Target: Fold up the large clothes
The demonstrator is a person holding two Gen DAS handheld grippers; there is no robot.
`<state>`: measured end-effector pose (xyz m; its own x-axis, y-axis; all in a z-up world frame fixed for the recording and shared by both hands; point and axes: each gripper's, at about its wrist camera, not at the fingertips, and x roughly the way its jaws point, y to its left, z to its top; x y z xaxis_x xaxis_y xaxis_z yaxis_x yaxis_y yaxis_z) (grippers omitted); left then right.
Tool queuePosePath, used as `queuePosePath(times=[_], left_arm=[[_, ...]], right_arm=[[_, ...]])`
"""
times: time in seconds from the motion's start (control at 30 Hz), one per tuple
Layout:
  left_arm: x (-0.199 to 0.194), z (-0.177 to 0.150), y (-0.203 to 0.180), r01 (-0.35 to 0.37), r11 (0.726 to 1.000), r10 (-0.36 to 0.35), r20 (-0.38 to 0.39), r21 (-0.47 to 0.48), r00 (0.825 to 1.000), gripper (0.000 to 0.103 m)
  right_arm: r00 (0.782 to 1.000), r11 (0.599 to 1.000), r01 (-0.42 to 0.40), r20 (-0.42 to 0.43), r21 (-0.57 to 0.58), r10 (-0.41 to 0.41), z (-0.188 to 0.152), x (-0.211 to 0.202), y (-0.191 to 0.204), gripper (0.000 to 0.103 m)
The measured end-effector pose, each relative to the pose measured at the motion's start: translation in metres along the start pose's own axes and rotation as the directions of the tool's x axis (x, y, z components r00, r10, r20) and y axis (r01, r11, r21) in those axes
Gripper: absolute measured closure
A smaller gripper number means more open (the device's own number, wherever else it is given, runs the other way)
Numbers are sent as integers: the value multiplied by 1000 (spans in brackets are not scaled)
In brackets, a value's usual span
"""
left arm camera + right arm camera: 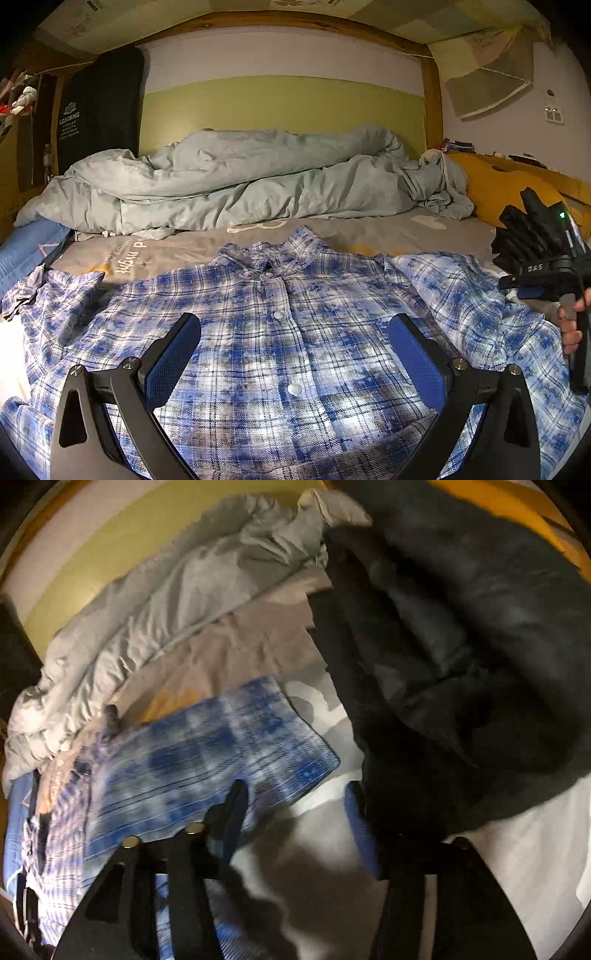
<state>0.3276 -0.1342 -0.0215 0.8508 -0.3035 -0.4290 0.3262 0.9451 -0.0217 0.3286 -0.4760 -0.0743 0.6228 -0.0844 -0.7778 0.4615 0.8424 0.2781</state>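
Note:
A blue and white plaid shirt lies spread face up on the bed, collar toward the far side, buttons down the middle. My left gripper is open above the shirt's front, holding nothing. My right gripper shows at the right edge of the left wrist view, held in a hand beside the shirt's right sleeve. In the blurred right wrist view the right gripper is open and empty, over the end of the plaid sleeve and the white sheet.
A crumpled grey-green duvet lies along the far side of the bed. A dark jacket is piled at the right, next to a yellow pillow. A grey printed sheet covers the mattress. A wooden frame surrounds the bed.

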Motion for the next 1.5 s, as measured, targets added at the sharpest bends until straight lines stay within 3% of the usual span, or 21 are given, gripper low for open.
queuePosePath(times=[0.07,0.13,0.17,0.2,0.33,0.43,0.57,0.63,0.7,0.8,0.87,0.97,1.03,1.07,1.1,1.17,1.2,1.33,1.4,1.5], left_arm=[[0,0,0,2,1000,-2,-1,-1,1000,0],[0,-1,0,6,1000,-6,-1,-1,1000,0],[0,-1,-1,6,1000,-6,1,1,1000,0],[-1,-1,-2,6,1000,-6,3,3,1000,0],[-2,0,-1,8,1000,-8,11,-2,1000,0],[-6,1,1,9,1000,-8,26,-16,1000,0],[-14,4,8,14,998,-11,53,-53,999,0],[-16,6,12,7,998,-3,64,-67,998,0],[-17,7,15,-5,997,9,63,-75,998,0],[-14,6,17,-15,997,18,50,-78,999,0],[-13,6,16,-10,998,14,44,-70,999,0],[-14,5,11,2,999,0,53,-43,999,0],[-18,5,5,30,999,-28,73,-19,997,6],[-23,4,0,81,997,-81,99,3,992,12],[-28,4,-3,142,990,-143,118,20,983,22],[-34,4,-15,260,963,-266,121,65,956,29],[-35,4,-20,278,957,-287,118,85,951,32],[-38,7,-59,365,908,-377,25,207,926,37],[-37,7,-85,427,861,-422,-83,277,903,37],[-34,1,-122,440,816,-402,-179,374,898,37]], right_arm=[[1000,1000,-8,3,-16,8,-1,5,0,46],[999,999,-31,15,-42,32,-1,6,4,56],[998,998,-49,23,-51,50,-1,7,6,83],[997,996,-72,26,-52,74,-1,6,5,98],[979,982,-179,92,-59,184,-6,-13,18,98],[942,943,-299,110,-146,316,-13,-43,49,98],[856,809,-477,25,-345,516,-37,-83,103,98],[840,741,-512,-71,-434,538,-55,-89,132,98],[868,736,-481,-140,-477,477,-74,-81,151,97],[877,740,-479,-232,-472,420,-94,-55,159,94],[893,758,-450,-262,-472,366,-103,-41,155,87],[896,784,-441,-260,-437,360,-102,-44,142,81],[900,800,-434,-224,-413,373,-98,-64,130,67],[907,811,-421,-204,-405,369,-95,-76,122,57],[912,820,-409,-181,-399,367,-92,-85,119,56],[925,847,-376,-108,-376,363,-87,-109,102,56],[932,865,-355,-65,-353,356,-83,-121,89,56],[960,932,-202,125,-300,249,-73,-156,51,52],[965,953,-155,169,-261,203,-64,-158,37,50],[968,966,-130,184,-223,173,-53,-154,22,50]])
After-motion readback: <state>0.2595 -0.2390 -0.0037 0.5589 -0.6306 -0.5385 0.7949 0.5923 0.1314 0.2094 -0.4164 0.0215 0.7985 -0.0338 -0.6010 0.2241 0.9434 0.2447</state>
